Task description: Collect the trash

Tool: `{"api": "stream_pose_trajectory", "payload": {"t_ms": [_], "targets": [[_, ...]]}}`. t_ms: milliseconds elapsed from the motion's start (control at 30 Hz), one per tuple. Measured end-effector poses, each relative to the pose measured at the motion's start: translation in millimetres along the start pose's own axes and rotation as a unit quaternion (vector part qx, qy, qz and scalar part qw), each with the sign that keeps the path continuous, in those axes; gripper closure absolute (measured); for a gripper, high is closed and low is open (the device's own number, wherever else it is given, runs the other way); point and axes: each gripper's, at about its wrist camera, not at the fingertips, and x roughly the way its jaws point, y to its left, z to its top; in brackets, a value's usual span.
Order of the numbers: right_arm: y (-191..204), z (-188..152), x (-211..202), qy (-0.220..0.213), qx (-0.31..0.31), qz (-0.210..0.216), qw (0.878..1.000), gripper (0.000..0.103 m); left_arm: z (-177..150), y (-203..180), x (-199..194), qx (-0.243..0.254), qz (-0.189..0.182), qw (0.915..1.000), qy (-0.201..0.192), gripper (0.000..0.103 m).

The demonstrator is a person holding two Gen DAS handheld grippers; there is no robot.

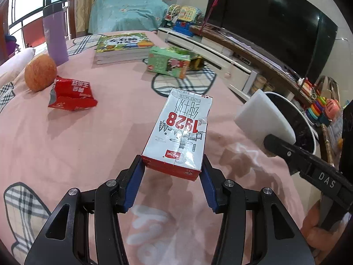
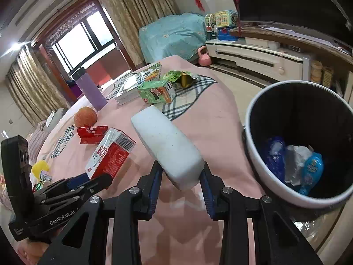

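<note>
White milk carton (image 1: 179, 130) — red "1928", dented

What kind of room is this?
Probably a family living room: a big dark television above a low white cabinet, children's toys, and curtained windows.

The pink bench (image 1: 66, 143) has a wide bare stretch in front of both grippers, where a hand could pass freely. Farther back things stand in the way: the orange fruit (image 1: 40, 72) with the red wrapper (image 1: 72, 97) just beside it, the tall purple bottle (image 1: 55, 36), the stack of books (image 1: 121, 48) and the green carton (image 1: 168, 63). On the right, just beside the bench edge, the white bin (image 2: 262, 167) has an open mouth, and only some wrappers lie at its bottom, so the way into it is free
</note>
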Motion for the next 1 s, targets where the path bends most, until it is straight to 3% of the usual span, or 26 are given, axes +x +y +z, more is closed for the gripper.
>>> {"api": "stream_pose_trajectory", "payload": {"t_ms": [1000], "targets": [[-45, -17, -60, -0.046, 0.046, -0.032, 0.997, 0.068, -7, -72, -11, 0.061, -0.031, 0.9977, 0.0, 0.054]]}}
